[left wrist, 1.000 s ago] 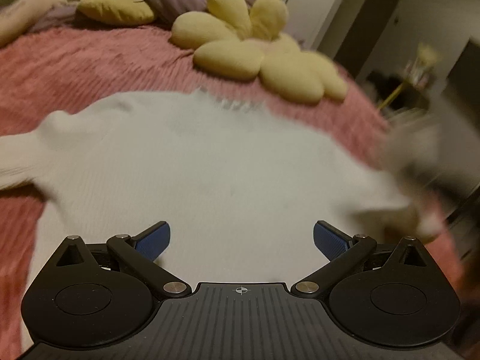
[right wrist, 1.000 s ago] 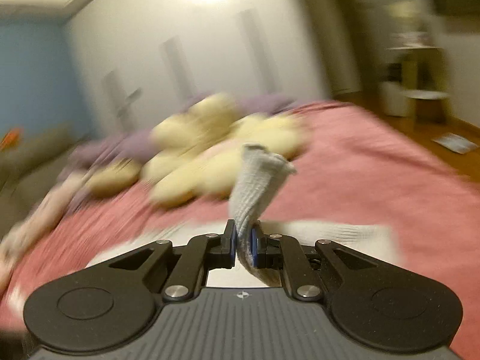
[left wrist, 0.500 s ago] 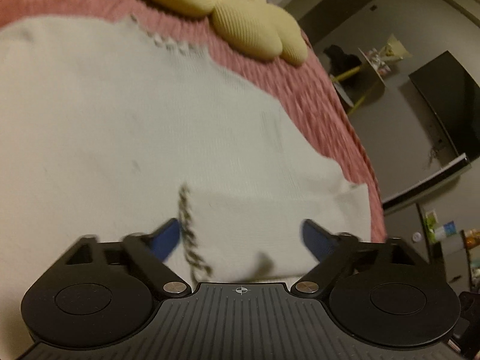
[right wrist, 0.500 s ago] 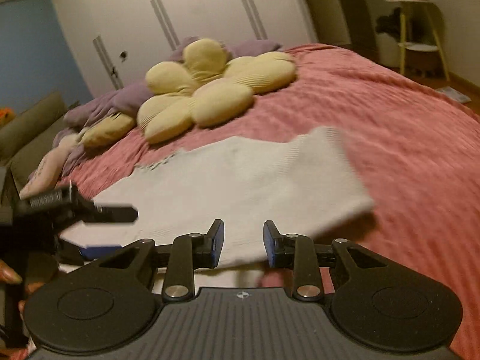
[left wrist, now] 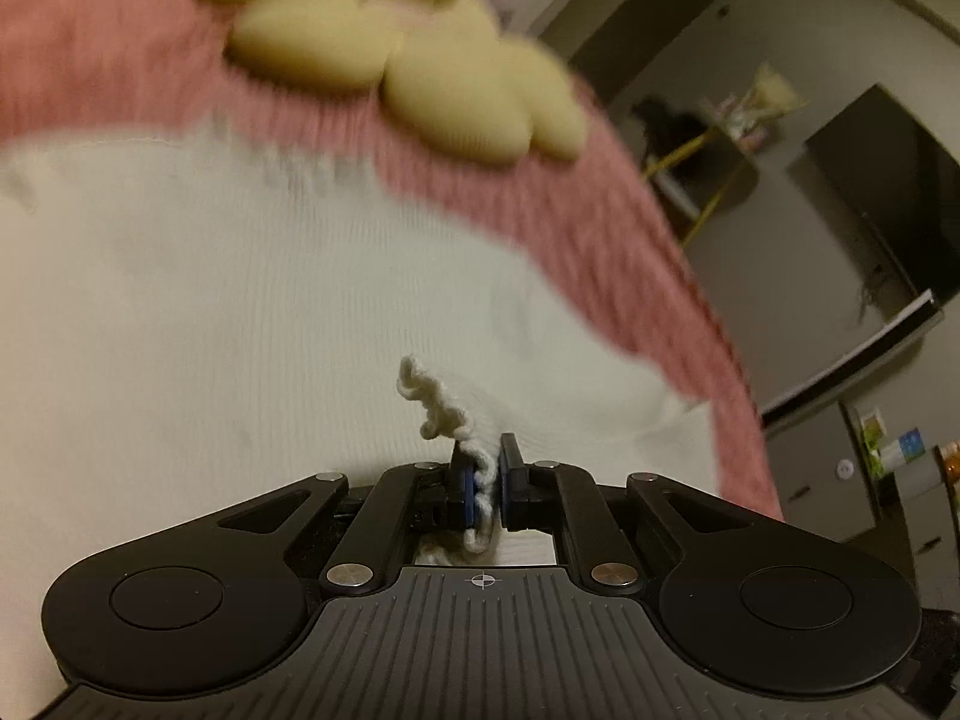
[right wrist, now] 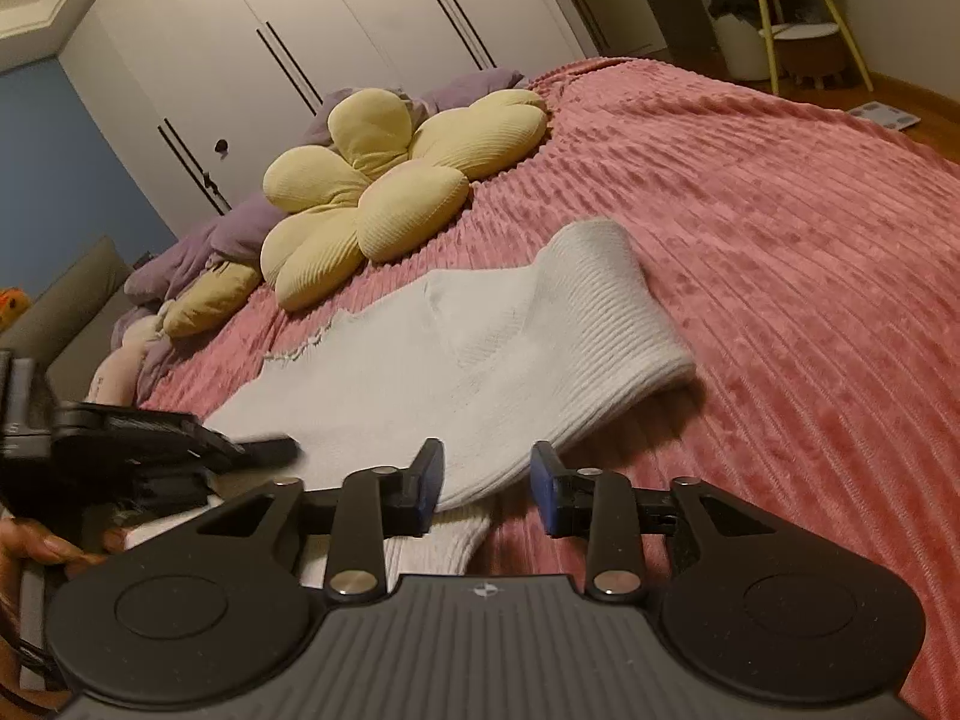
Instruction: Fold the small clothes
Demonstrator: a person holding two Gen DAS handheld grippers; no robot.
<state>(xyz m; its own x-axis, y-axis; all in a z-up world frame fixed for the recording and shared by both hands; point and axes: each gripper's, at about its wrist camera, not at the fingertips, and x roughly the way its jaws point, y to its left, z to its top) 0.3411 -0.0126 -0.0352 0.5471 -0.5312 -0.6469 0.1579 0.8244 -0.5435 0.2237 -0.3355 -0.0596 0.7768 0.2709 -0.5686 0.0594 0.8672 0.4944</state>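
Here, in the left wrist view, the left tongs are clenched on the frilly edge of a white knit sweater, a curl of the trim standing up just ahead of the blue pads. The sweater spreads out ahead and to the left of the tongs over a pink bed cover. Further ahead lies a yellow flower-shaped cushion, blurred.

In the right wrist view, the right tongs are released and their jaws are opening; the near corner of the sweater lies under the gap, nearer the left pad, and neither pad presses on it. The sleeve is folded over the body of the sweater, ahead and slightly right of the tongs. To the left, low over the sweater, are the left tongs with a person's hand behind them. The cushion sits well ahead on the bed cover, with purple bedding beside it and white wardrobe doors beyond.
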